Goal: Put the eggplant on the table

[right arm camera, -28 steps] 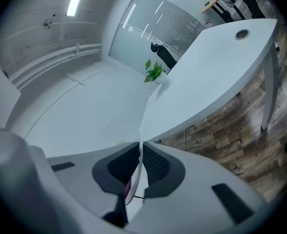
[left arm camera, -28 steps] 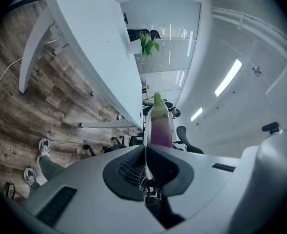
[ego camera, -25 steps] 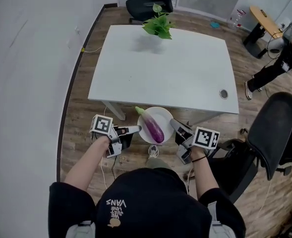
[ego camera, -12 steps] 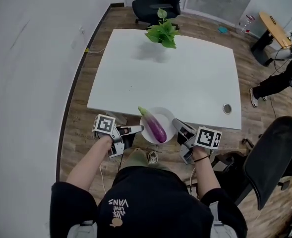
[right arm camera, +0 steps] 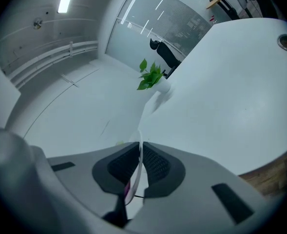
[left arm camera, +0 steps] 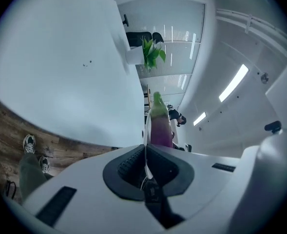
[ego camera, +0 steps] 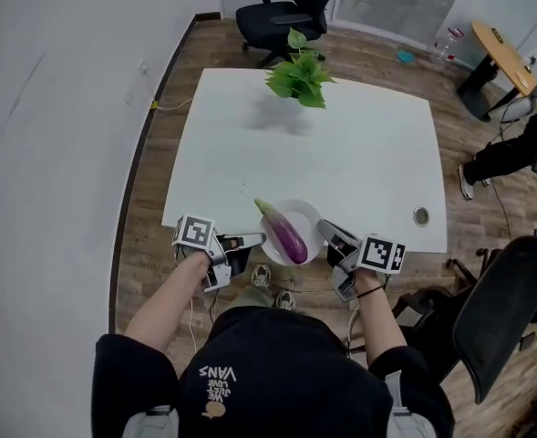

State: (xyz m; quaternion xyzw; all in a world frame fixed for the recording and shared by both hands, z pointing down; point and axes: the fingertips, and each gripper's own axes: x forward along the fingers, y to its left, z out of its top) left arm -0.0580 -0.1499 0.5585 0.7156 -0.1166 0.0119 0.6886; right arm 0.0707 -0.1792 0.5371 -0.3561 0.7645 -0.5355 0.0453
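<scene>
The plate (ego camera: 306, 218) hung over the floor a second ago; now its far rim overlaps the near edge of the counter (ego camera: 341, 153). The left hand-held gripper (ego camera: 254, 239) is pinched almost closed on one rim and the right hand-held gripper (ego camera: 327, 233) on the opposite rim. The eggplant (ego camera: 283, 232) lies on the plate between them, so I judge the set-down is close

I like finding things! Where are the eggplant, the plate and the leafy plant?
eggplant (ego camera: 286, 237): head view, middle of its purple body.
plate (ego camera: 307, 219): head view, bare white right side.
leafy plant (ego camera: 298, 78): head view, its green leaves.
</scene>
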